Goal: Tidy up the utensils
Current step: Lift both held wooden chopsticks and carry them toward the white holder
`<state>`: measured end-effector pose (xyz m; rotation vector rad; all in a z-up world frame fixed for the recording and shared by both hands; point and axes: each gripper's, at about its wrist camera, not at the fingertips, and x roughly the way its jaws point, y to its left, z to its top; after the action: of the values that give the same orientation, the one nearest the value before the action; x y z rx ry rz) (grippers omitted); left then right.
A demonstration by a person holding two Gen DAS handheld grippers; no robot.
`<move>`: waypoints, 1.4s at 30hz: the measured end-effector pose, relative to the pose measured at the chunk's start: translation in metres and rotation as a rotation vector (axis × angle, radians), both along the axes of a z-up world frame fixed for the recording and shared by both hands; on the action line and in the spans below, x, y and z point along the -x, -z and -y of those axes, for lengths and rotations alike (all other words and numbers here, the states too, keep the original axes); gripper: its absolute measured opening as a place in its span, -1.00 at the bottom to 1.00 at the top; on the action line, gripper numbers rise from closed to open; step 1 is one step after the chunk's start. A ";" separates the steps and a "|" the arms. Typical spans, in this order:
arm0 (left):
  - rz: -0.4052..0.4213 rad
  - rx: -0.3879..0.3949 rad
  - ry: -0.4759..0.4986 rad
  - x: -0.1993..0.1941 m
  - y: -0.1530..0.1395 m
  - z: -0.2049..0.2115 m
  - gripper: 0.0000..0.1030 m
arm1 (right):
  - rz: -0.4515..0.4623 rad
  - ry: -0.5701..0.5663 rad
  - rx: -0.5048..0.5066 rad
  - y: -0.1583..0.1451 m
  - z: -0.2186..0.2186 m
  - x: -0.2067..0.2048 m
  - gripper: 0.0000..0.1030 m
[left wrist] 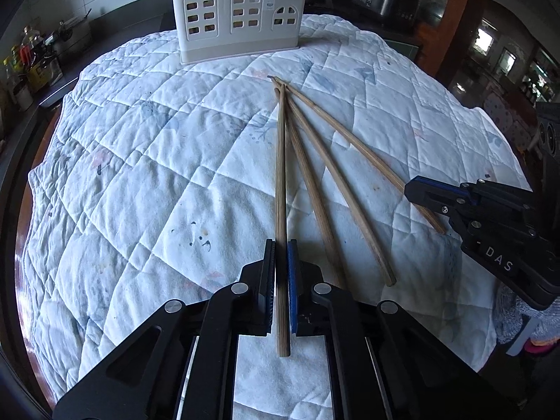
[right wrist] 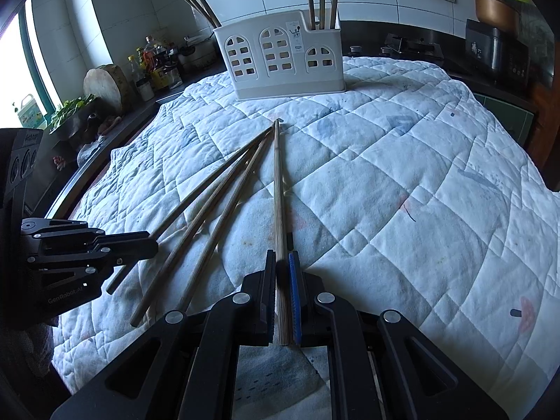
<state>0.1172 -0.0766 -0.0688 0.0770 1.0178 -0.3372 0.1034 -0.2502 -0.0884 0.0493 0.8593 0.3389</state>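
Chopsticks: four are fanned on the quilted cloth (left wrist: pixel 140 175), tips converging toward the holder.
Leftmost chopstick (left wrist: pixel 281 182): is clamped near its thick end by the left gripper (left wrist: pixel 281 262).
Rightmost chopstick (right wrist: pixel 279 192): is clamped by the right gripper (right wrist: pixel 282 273).
Middle pair (left wrist: pixel 329 182): lies free on the cloth.
Utensil holder (left wrist: pixel 238 17): stands upright at the cloth's far edge, with more chopsticks held inside.
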 end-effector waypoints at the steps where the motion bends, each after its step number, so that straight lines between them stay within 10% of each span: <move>1: 0.012 0.012 -0.006 0.001 -0.003 -0.002 -0.90 | 0.003 0.001 -0.001 0.000 0.000 0.001 -0.85; 26: 0.243 0.161 -0.076 -0.022 -0.080 -0.030 -0.90 | 0.233 -0.026 0.018 -0.105 -0.007 -0.028 -0.99; 42: 0.241 0.159 -0.074 -0.024 -0.076 -0.031 -0.90 | 0.003 -0.044 0.028 -0.018 -0.005 -0.004 -0.69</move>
<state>0.1409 -0.0452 0.0076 -0.0627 0.7509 -0.3317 0.1076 -0.2451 -0.0706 0.0045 0.8632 0.3677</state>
